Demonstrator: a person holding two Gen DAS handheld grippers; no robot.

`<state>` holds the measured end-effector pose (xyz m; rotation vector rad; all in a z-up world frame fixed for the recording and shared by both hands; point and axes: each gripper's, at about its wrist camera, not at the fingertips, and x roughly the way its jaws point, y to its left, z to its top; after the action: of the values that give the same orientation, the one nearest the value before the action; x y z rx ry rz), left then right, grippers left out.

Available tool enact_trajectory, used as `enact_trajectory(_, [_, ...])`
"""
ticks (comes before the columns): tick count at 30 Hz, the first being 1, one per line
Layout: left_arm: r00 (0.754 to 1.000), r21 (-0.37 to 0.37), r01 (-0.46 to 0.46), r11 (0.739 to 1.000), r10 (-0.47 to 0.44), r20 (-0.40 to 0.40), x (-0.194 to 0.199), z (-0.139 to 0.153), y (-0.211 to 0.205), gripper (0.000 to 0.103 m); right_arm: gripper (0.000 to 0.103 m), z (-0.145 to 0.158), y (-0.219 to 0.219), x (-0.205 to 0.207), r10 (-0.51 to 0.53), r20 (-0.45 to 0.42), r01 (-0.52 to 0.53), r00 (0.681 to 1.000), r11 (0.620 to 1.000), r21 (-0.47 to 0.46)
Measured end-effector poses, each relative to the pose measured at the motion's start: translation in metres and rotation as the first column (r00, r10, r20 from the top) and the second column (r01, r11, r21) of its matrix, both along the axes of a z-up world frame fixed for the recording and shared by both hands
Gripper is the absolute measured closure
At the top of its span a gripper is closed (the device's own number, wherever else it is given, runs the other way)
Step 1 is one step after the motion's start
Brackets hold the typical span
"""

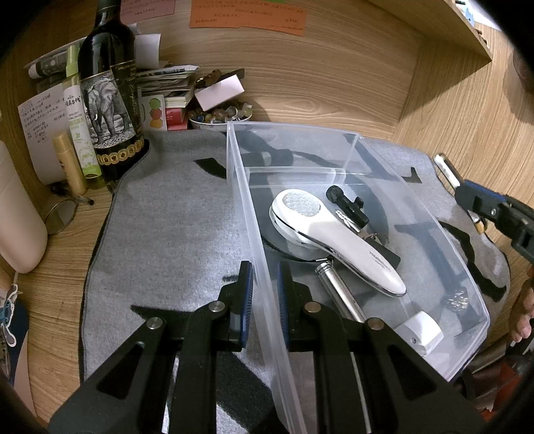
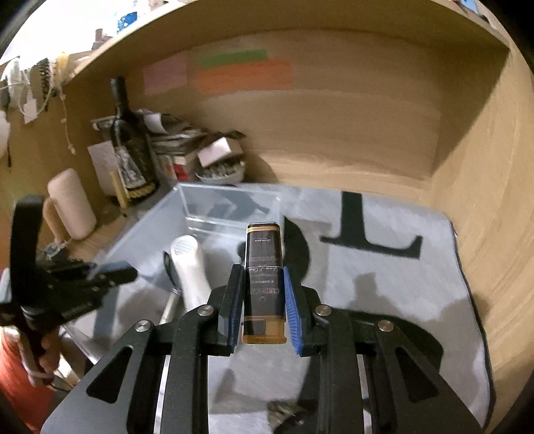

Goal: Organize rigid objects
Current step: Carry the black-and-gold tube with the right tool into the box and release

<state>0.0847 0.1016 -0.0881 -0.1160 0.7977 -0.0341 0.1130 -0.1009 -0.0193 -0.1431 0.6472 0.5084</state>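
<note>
Wood-grain panels walled in the worktop (image 1: 444, 110), and a grey mat (image 1: 173, 240) with black letters lay across it. Nearest to me, my left gripper (image 1: 265, 293) was clamped narrow on the near left wall of the clear plastic bin (image 1: 245, 187), one blue pad outside the wall and one inside. My right gripper (image 2: 262, 300) held a dark rectangular box with gold ends (image 2: 263, 263) tight between its blue pads, lifted above the mat just to the right of the bin; the box stood lengthwise along the fingers, its far end poking past the tips.

Inside the bin lay a white handheld device (image 1: 337, 237) with a round patterned head, resting diagonally over a metal cylinder (image 1: 337, 290) and a small black clamp-like piece (image 1: 348, 205). A short white part (image 1: 422, 329) sat at the bin's near right corner.

Further back, on the left, stood a dark wine bottle with an elephant label (image 1: 108, 100), a green-capped spray bottle (image 1: 78, 113) beside it, stacked papers and a bowl of small stones (image 1: 220, 115). Coloured paper notes (image 1: 248, 15) were stuck on the back panel.
</note>
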Motion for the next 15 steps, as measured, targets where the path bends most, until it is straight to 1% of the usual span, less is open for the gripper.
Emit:
enact_trajectory(9, [1.0, 0.0, 0.0, 1.0, 0.0, 0.0, 0.0, 0.0, 0.0, 0.09, 0.081, 0.005, 0.032, 0.001, 0.078, 0.009, -0.078, 0.997, 0.997, -0.012])
enact_trajectory(15, [1.0, 0.001, 0.0, 1.0, 0.0, 0.0, 0.0, 0.0, 0.0, 0.09, 0.081, -0.005, 0.052, 0.01, 0.132, -0.051, -0.134, 0.99, 0.99, -0.045])
